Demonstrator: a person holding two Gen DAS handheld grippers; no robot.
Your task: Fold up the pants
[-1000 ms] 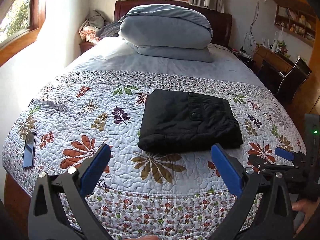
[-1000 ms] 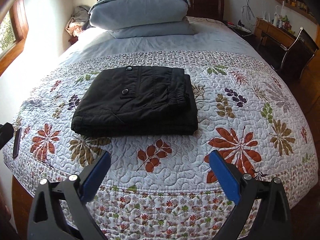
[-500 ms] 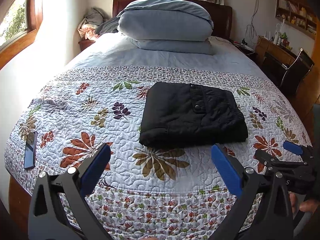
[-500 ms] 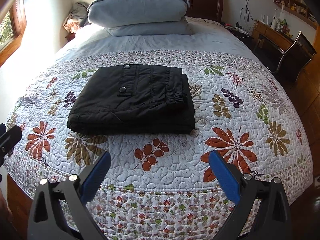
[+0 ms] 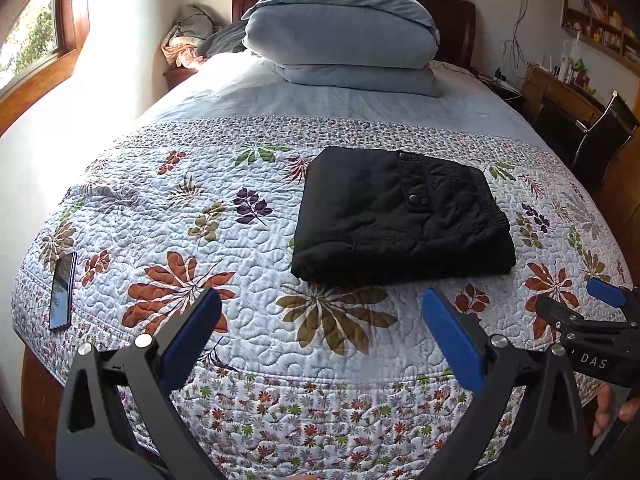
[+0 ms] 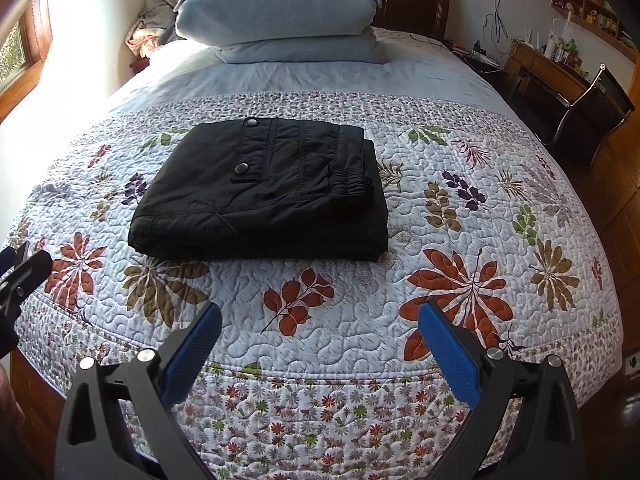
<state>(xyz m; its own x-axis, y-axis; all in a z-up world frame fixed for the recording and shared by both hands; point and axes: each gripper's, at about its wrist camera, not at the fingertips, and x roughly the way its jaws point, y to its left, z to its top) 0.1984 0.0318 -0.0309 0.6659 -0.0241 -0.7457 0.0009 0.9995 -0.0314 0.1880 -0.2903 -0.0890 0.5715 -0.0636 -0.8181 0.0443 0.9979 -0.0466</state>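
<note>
Pants (image 5: pixel 400 220) lie folded on the quilt (image 5: pixel 180 208); left gripper (image 5: pixel 322 304) and right gripper (image 6: pixel 320 316) hover wide apart, both empty.

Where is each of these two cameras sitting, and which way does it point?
Left wrist: on the left gripper, facing up the bed; the right gripper and some fingers show at right.
Right wrist: on the right gripper, facing likewise; the left gripper's tip shows at left.
Shared: folded black pants, quilt, pillows.
</note>
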